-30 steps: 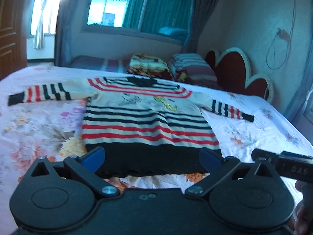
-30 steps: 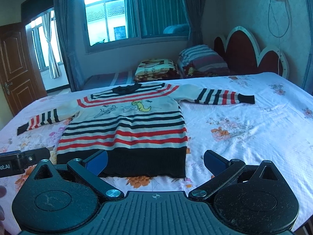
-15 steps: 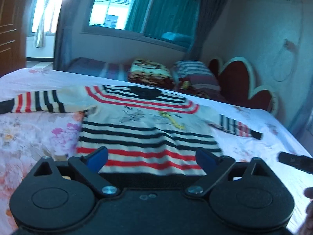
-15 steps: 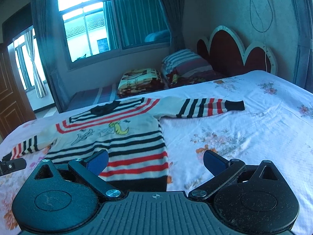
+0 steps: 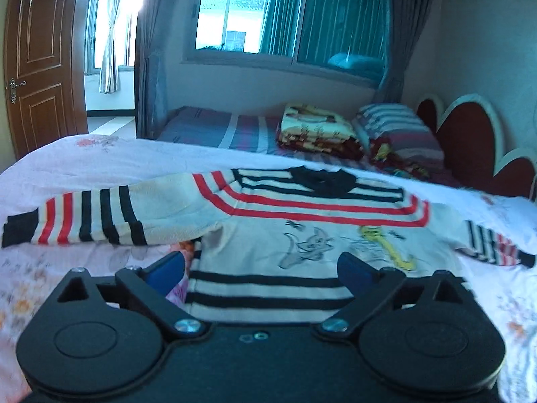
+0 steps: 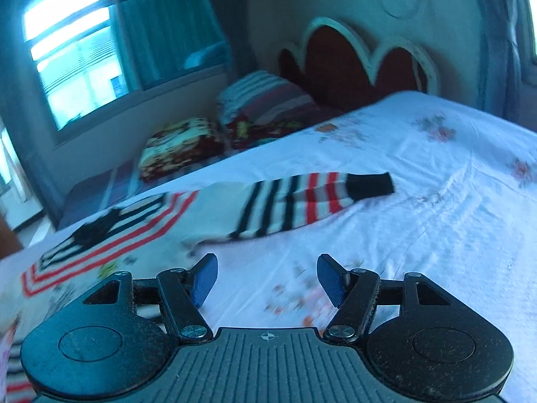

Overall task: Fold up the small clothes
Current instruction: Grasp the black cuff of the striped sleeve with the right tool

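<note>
Two grippers hover low over a striped sweater [image 5: 302,245] that lies flat and face up on the floral bedsheet [image 6: 436,201], sleeves spread to either side. Seen from the left wrist, the left gripper [image 5: 261,265] stands over the sweater's body just below the cartoon print, its jaws wide and opening, the blue pads clear of the knit and holding nothing; one pad sits at the sweater's side edge under the armpit of the near sleeve [image 5: 90,218]. Seen from the right wrist (this view is blurred), the right gripper [image 6: 266,277] is beside the sweater, over bare sheet just below the other sleeve [image 6: 302,201], its jaws about half apart and closing with nothing between them. Beyond the sweater's collar lie a folded blanket [image 5: 319,127] and a striped pillow [image 5: 399,131], with the scalloped headboard [image 6: 352,53] behind them.
</note>
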`<move>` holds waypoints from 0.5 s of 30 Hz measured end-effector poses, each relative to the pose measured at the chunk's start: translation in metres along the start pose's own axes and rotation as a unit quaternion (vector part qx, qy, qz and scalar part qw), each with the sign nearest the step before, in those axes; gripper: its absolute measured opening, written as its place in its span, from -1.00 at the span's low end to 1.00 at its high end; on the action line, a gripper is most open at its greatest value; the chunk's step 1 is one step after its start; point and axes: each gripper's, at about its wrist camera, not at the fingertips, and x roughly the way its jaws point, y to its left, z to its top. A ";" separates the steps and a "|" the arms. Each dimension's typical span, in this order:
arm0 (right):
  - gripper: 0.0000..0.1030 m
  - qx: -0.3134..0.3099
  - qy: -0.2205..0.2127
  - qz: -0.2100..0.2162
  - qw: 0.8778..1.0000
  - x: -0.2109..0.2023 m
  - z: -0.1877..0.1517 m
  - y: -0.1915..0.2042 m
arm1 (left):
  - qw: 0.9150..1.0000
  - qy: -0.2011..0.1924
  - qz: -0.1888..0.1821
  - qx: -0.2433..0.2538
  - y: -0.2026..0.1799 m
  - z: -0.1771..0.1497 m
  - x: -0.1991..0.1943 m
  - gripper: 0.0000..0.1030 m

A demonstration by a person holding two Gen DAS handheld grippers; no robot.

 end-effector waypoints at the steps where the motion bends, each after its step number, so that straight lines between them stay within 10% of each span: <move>1: 0.26 0.016 -0.003 0.001 1.000 0.013 0.007 -0.011 | 1.000 0.005 0.003 0.002 0.001 0.002 0.011 0.86; 10: 0.25 0.144 0.012 -0.028 0.989 0.130 0.039 -0.084 | 0.999 0.034 0.028 0.021 -0.008 0.008 0.090 0.86; 15: -0.09 0.226 0.026 -0.025 0.973 0.173 0.036 -0.121 | 0.999 0.040 0.032 0.017 -0.012 0.011 0.115 0.85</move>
